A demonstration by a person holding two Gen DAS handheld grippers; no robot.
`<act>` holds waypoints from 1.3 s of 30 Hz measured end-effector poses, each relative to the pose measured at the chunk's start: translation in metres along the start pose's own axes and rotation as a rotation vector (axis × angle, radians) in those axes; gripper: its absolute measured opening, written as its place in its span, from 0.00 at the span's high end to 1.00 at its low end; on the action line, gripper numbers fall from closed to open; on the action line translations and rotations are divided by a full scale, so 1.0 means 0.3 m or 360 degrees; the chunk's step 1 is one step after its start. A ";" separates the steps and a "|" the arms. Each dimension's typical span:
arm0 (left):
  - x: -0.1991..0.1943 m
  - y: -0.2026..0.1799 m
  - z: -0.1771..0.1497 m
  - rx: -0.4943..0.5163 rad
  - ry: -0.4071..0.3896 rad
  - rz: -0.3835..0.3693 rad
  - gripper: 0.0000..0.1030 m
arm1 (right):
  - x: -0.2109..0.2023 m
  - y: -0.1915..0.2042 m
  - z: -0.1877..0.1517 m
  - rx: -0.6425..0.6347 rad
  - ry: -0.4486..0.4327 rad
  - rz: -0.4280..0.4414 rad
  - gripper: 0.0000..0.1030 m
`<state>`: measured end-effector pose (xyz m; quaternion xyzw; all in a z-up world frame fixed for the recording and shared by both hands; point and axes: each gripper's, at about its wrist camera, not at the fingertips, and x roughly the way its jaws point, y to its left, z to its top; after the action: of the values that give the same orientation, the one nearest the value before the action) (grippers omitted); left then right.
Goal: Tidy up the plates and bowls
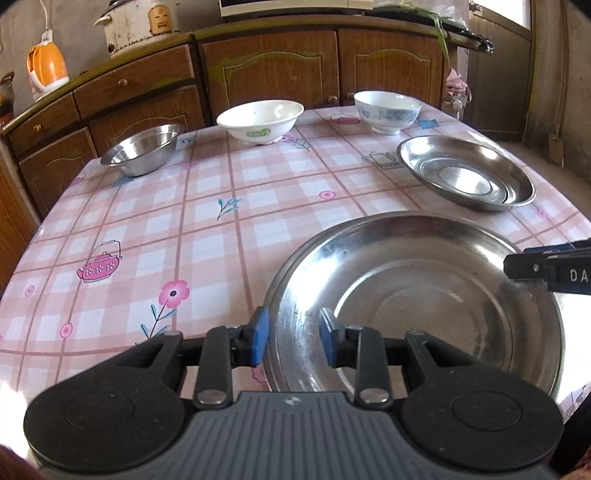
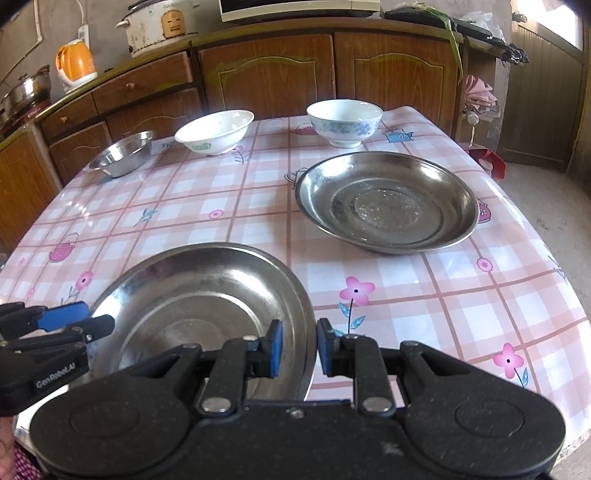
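Note:
A large steel plate (image 1: 424,295) (image 2: 192,295) lies at the table's near edge. My left gripper (image 1: 293,334) (image 2: 98,317) straddles its left rim, the outer pad against the rim and the inner pad standing off it. My right gripper (image 2: 300,347) (image 1: 517,260) is closed on the right rim. A second steel plate (image 1: 465,177) (image 2: 388,203) rests further back on the right. Along the far edge stand a steel bowl (image 1: 142,147) (image 2: 122,153), a white bowl with green print (image 1: 260,120) (image 2: 214,131) and a blue-flowered bowl (image 1: 386,110) (image 2: 343,122).
A pink checked cloth (image 1: 207,236) covers the table. Behind it runs a row of brown cabinets (image 1: 273,70) with an orange kettle (image 1: 48,68) and a rice cooker (image 1: 136,26) on top. A doorway (image 2: 543,92) stands to the right.

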<state>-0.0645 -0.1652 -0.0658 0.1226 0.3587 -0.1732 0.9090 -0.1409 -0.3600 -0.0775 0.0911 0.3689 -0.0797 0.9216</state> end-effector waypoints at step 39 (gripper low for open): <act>-0.069 0.101 0.036 -0.0210 -0.0022 -0.0039 0.62 | -0.034 -0.033 -0.033 0.0041 0.0066 -0.0172 0.61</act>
<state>-0.0600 -0.1366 -0.0407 0.0568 0.3647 -0.1609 0.9154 -0.1568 -0.3666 -0.0785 0.0845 0.3911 -0.1320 0.9069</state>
